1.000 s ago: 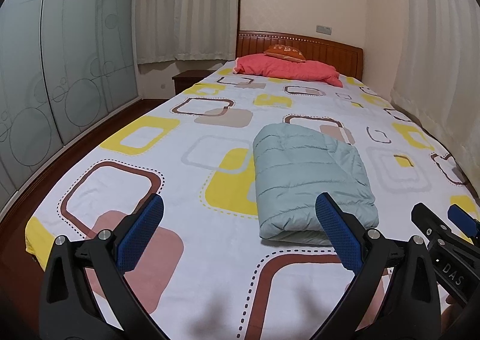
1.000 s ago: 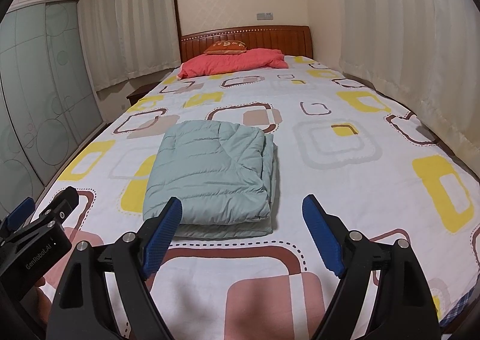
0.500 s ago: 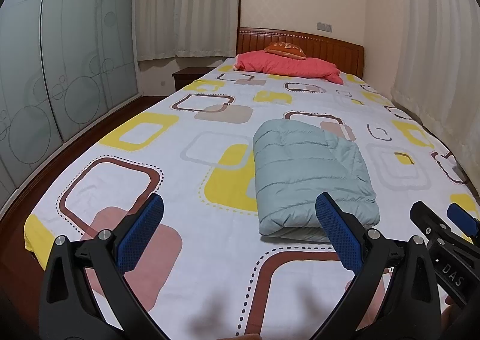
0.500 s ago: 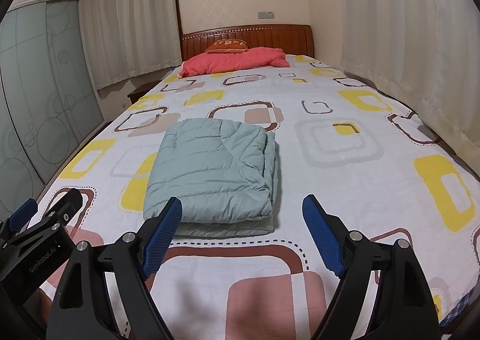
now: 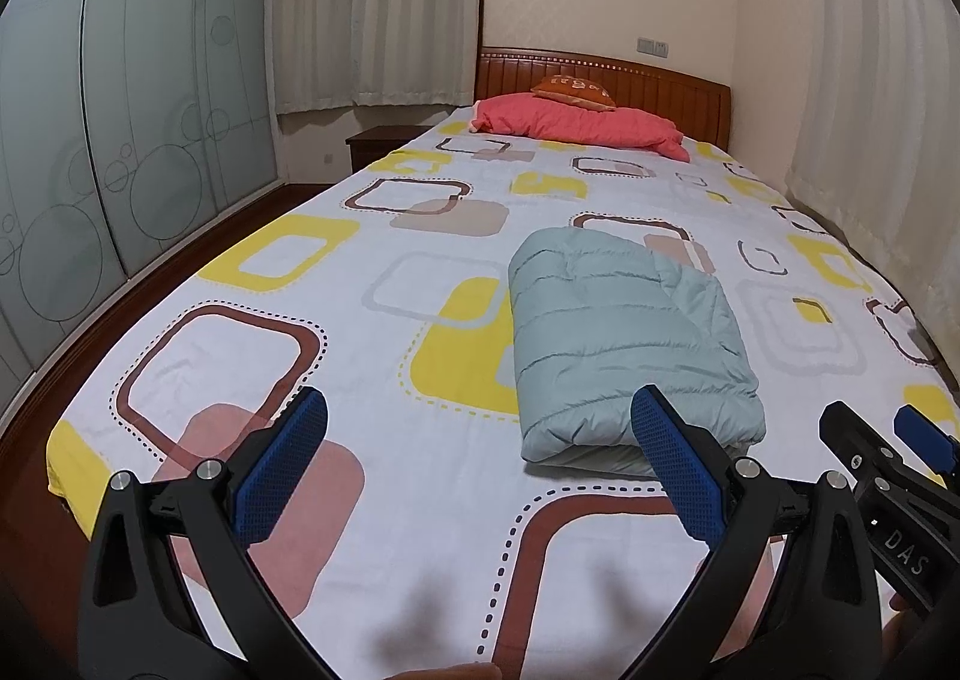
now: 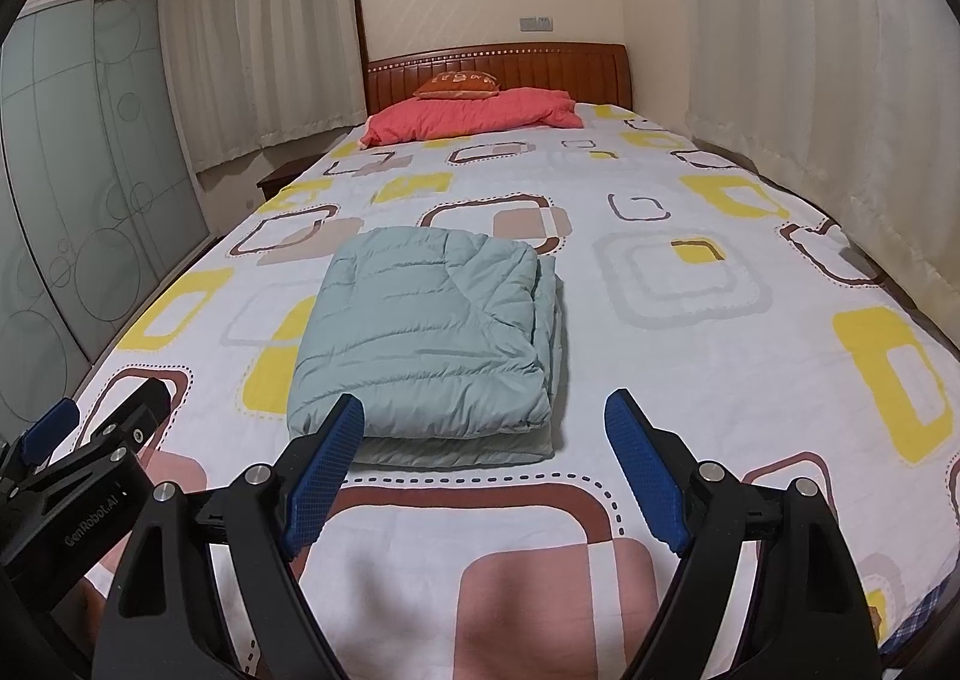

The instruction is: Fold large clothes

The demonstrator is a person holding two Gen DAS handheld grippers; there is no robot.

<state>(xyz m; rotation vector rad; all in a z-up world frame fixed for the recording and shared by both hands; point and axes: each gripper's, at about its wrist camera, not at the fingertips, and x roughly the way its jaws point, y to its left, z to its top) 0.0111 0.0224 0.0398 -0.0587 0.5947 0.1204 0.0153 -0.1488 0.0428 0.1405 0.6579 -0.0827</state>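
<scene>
Teal folded jacket (image 6: 426, 332) lies lengthwise toward headboard (image 6: 498, 65); both grippers' jaws gape empty.

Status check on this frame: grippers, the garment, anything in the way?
Left gripper and right gripper: jaws open, empty, short of the garment. Pale green padded garment lies folded in a neat bundle on the patterned bed sheet. Nothing in the way.

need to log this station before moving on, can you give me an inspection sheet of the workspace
surface: bed with patterned sheet
job's things: pale green padded garment folded into a compact stack, mid-bed
clutter: red pillow and orange cushion at the headboard
grippers: left gripper and right gripper both open, holding nothing, short of the garment
cables: nothing seen
surroundings: wardrobe with glass sliding doors, white curtains, nightstand
</scene>
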